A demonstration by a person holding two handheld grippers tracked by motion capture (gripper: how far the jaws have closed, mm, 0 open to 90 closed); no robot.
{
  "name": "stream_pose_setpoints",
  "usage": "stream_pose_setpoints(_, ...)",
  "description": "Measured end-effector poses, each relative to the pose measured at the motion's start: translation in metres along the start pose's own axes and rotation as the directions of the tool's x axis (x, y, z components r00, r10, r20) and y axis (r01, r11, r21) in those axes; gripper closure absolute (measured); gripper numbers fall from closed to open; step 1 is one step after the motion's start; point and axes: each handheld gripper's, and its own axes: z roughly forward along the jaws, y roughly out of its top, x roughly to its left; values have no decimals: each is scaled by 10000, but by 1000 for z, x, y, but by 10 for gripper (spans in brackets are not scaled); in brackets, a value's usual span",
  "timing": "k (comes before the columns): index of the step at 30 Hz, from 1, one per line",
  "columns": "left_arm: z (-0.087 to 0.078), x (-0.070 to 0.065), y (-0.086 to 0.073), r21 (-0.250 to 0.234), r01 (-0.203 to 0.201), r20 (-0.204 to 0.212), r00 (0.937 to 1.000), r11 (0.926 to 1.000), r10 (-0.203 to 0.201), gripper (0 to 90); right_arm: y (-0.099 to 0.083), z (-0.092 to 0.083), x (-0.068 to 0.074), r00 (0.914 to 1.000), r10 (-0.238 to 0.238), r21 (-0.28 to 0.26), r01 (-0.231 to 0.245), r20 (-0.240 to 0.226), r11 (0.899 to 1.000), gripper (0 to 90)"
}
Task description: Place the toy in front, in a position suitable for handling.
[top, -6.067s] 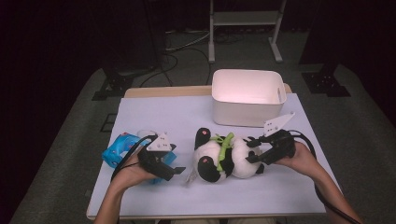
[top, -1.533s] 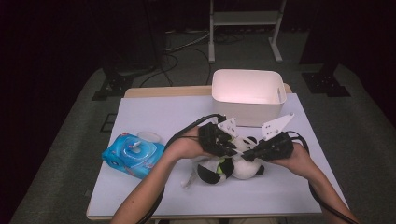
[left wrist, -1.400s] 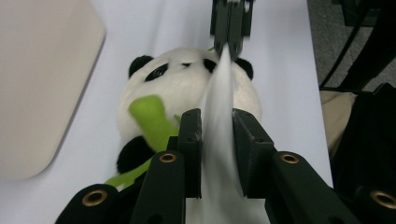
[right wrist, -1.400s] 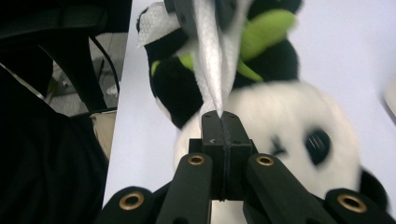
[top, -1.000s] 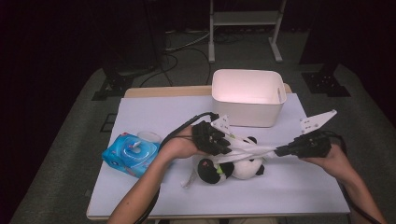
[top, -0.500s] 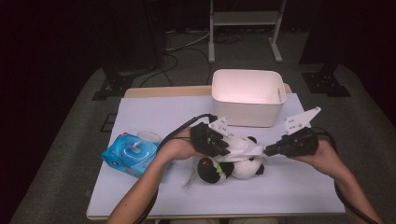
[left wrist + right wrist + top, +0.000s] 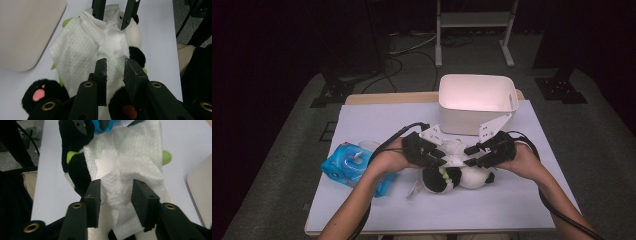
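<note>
Left gripper point(image 7: 114, 65) pinching white wipe point(image 7: 85, 50) on panda (plush) point(image 7: 457, 175), right gripper point(image 7: 116, 188) jaws just spreading around it.

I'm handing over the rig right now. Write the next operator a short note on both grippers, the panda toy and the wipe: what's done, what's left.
Left gripper: jaws part open over the white wipe; whether they pinch it is unclear.
Right gripper: jaws have just been opening, wipe between them, no longer clamped.
Panda toy lies on the table, in front of the white bin. Blue wipe pack sits at the left.
Done: wipe spread across the panda's body.
Left, probably: wipe the toy down, then clear the wipe away.
</note>
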Motion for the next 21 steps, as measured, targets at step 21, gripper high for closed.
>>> stream_pose_setpoints(21,14,-3,-23,533,131,-67,9999,9985,-127,625,-28,-23,13,9984,534,234,-538,184,9983,841)
